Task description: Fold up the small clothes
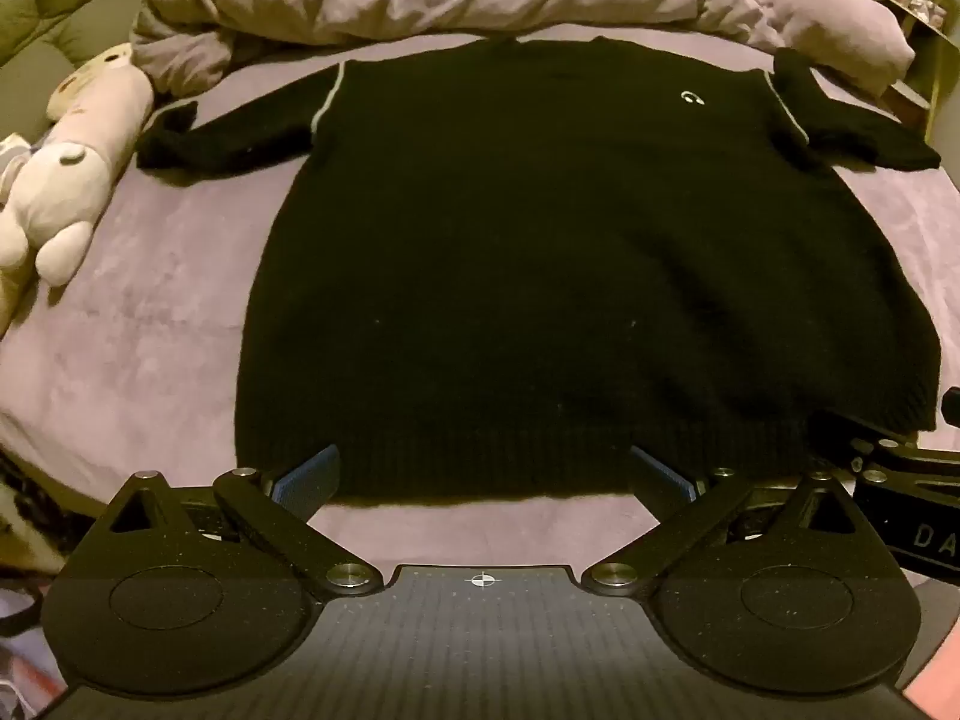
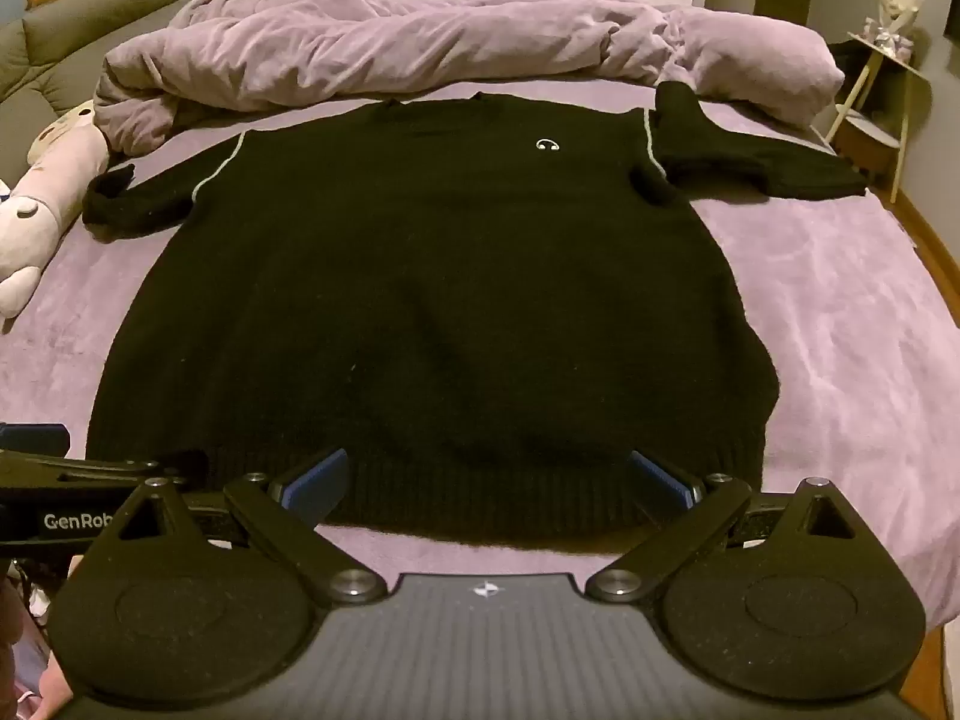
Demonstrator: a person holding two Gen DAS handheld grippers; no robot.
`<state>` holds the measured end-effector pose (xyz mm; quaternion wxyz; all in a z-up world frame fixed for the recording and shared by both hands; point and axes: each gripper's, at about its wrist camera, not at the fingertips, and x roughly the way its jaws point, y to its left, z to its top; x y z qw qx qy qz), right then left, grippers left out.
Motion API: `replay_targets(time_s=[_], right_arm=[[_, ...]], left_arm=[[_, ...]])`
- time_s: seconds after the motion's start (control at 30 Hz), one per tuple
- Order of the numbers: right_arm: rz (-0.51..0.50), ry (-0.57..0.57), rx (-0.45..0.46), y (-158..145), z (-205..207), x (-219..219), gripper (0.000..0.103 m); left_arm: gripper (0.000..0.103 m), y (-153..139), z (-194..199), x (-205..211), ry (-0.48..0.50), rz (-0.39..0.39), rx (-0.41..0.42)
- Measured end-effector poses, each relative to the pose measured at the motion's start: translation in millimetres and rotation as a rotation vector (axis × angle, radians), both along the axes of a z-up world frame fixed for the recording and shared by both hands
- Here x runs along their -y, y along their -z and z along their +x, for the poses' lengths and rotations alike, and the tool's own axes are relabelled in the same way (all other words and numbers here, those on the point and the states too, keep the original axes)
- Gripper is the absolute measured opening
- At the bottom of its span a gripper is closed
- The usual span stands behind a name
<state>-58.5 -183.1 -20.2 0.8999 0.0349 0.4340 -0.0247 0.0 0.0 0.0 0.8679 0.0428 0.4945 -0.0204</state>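
Note:
A black knit sweater [image 1: 540,252] lies flat and face up on the purple bed, hem toward me, both sleeves spread out to the sides. It shows the same way in the right wrist view [image 2: 432,300], with a small white logo [image 2: 547,145] on the chest. My left gripper [image 1: 483,471] is open and empty, its blue-padded fingers [image 1: 312,474] over the hem near the sweater's left half. My right gripper [image 2: 489,477] is open and empty over the hem further right. Each gripper's body shows at the edge of the other's view.
A bunched purple duvet [image 2: 420,42] lies across the far end of the bed. A plush toy [image 1: 66,180] lies along the left edge. A small side table [image 2: 882,78] stands off the far right corner. Bare purple sheet [image 2: 852,324] lies right of the sweater.

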Motion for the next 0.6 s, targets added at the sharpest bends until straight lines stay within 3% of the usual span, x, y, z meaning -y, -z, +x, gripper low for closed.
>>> replay_targets(time_s=[0.6], right_arm=[[0.014, -0.001, -0.008, -1.6, 4.1, 2.1, 0.099]], left_arm=[[0.103, 4.1, 1.3, -3.5, -0.004, 0.007, -0.010]])
